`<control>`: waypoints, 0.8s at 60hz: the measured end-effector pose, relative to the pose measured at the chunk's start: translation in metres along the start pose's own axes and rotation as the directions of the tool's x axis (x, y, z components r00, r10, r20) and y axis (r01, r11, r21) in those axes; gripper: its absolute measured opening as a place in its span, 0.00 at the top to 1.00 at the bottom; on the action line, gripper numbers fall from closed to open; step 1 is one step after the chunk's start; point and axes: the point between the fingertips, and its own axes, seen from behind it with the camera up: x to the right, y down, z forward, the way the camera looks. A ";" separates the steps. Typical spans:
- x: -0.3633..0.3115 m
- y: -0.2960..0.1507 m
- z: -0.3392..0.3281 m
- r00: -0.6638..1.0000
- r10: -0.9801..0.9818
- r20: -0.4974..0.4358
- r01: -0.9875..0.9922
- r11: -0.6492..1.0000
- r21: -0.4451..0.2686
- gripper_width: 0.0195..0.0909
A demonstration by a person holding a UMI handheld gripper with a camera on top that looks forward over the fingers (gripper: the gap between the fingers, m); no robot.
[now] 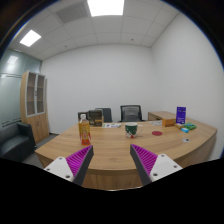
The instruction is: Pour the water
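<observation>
An office room seen from a gripper (111, 163) held above the near edge of a large, curved, light-brown wooden worktop (120, 150). The gripper's two fingers, each faced with a purple pad (81, 160), are spread apart and released, holding nothing, with bare worktop showing in the gap between them. Well beyond the fingers, toward the worktop's far left edge, stands a tall clear plastic bottle with an orange label (84, 130), upright. Near the middle of the far edge sits a small green cup (132, 129), apart from the bottle. Toward the right end are a small red object (156, 132), an upright purple box (181, 116) and some flat items too small to tell. The wide stretch of worktop between the fingers and these things is open. Black office chairs (130, 113) stand behind the far edge, and a wooden cabinet with glass doors (35, 100) stands against the left wall.
</observation>
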 end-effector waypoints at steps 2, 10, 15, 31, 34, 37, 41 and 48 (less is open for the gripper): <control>0.000 0.000 0.001 1.000 -0.002 0.002 0.002 1.000 -0.001 0.12; -0.005 0.003 0.022 1.000 -0.001 0.020 0.002 1.000 -0.007 0.11; -0.017 0.006 0.046 0.999 0.004 0.044 -0.003 1.000 -0.010 0.11; -0.092 0.013 0.170 0.990 0.021 0.143 -0.016 0.999 -0.035 0.11; -0.111 0.014 0.198 0.986 0.026 0.165 -0.018 0.999 -0.048 0.11; -0.128 0.013 0.224 0.982 0.014 0.186 -0.006 0.999 -0.045 0.11; -0.140 0.014 0.253 0.982 -0.019 0.190 0.029 0.999 -0.047 0.09; -0.157 0.017 0.296 0.984 -0.065 0.168 0.074 0.996 -0.049 0.09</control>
